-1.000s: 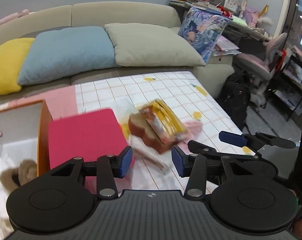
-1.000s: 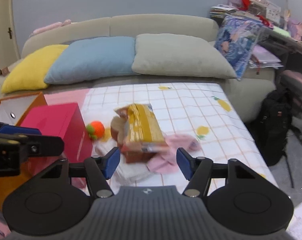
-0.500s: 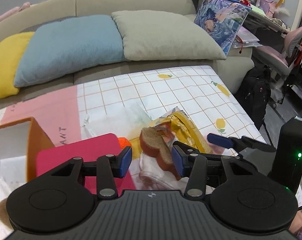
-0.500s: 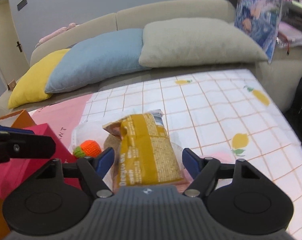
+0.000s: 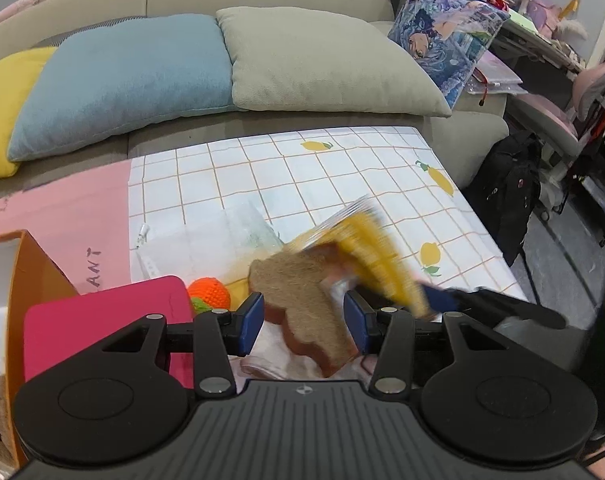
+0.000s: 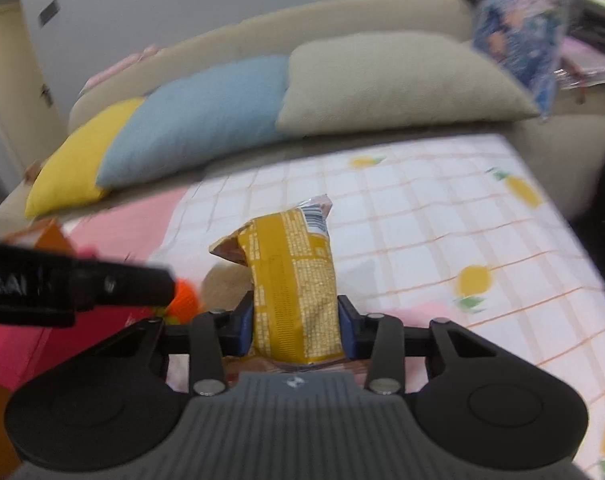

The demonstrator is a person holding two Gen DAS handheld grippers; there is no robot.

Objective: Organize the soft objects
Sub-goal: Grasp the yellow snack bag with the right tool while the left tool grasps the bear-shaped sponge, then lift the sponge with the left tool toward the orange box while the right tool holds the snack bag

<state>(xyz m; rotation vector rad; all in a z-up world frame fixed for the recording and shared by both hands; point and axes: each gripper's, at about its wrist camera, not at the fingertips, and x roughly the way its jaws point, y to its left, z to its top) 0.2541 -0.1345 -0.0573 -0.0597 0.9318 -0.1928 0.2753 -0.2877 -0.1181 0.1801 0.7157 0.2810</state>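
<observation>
A brown toast-shaped plush [image 5: 302,292] lies on a pale cloth [image 5: 270,360] on the table. It sits between the pads of my left gripper [image 5: 305,320], which stands open around it and does not squeeze it. A yellow snack bag [image 6: 294,280] stands upright between the pads of my right gripper [image 6: 295,320]. The right jaws are closing and both pads touch the bag's sides. In the left wrist view the bag [image 5: 374,256] is blurred, leaning against the toast, with a right finger [image 5: 442,300] beside it. An orange knitted ball [image 5: 208,294] lies just left.
A magenta box [image 5: 102,332] and an orange carton [image 5: 34,280] stand at the near left. The table's lemon-check cloth [image 5: 342,168] stretches toward a sofa with yellow, blue and beige cushions. A black backpack [image 5: 506,188] sits on the floor to the right.
Both grippers came forward and down onto the pile. The right jaws spread, then closed on the yellow bag. The toast now lies between the left pads.
</observation>
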